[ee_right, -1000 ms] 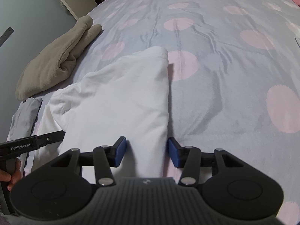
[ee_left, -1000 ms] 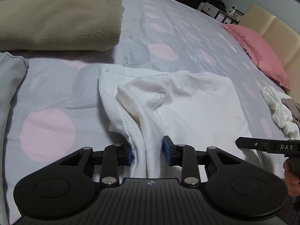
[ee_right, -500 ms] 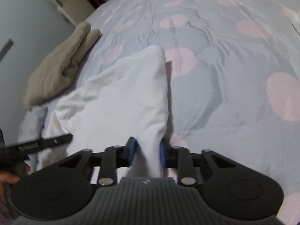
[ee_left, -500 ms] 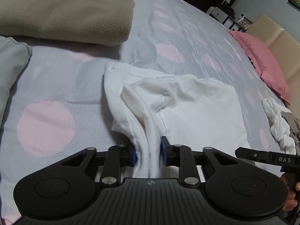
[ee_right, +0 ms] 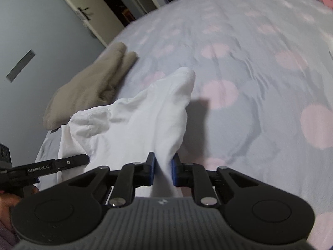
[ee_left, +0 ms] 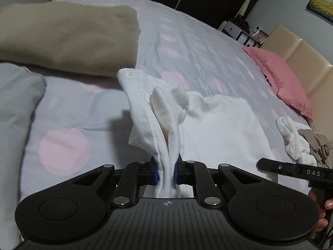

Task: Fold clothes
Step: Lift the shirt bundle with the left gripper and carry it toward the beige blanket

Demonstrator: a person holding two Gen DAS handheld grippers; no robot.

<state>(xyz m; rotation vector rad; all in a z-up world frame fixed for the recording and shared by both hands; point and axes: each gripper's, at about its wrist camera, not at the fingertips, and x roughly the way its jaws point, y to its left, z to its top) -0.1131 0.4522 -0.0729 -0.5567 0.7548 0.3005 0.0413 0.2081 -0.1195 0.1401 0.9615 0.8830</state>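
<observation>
A white garment lies partly folded on the grey bedspread with pink dots. My left gripper is shut on its bunched near-left corner, and the cloth rises in a ridge from the jaws. In the right wrist view the same white garment stretches away from my right gripper, which is shut on its near-right edge. Each view shows the other gripper's finger at its side, held by a hand.
A folded beige blanket lies at the far left, and a grey folded cloth is nearer on the left. A pink pillow and crumpled clothes lie to the right. A door stands beyond the bed.
Both grippers went from open around the garment's near edge to shut on it. They have since lifted, pulling the cloth up off the bed.
</observation>
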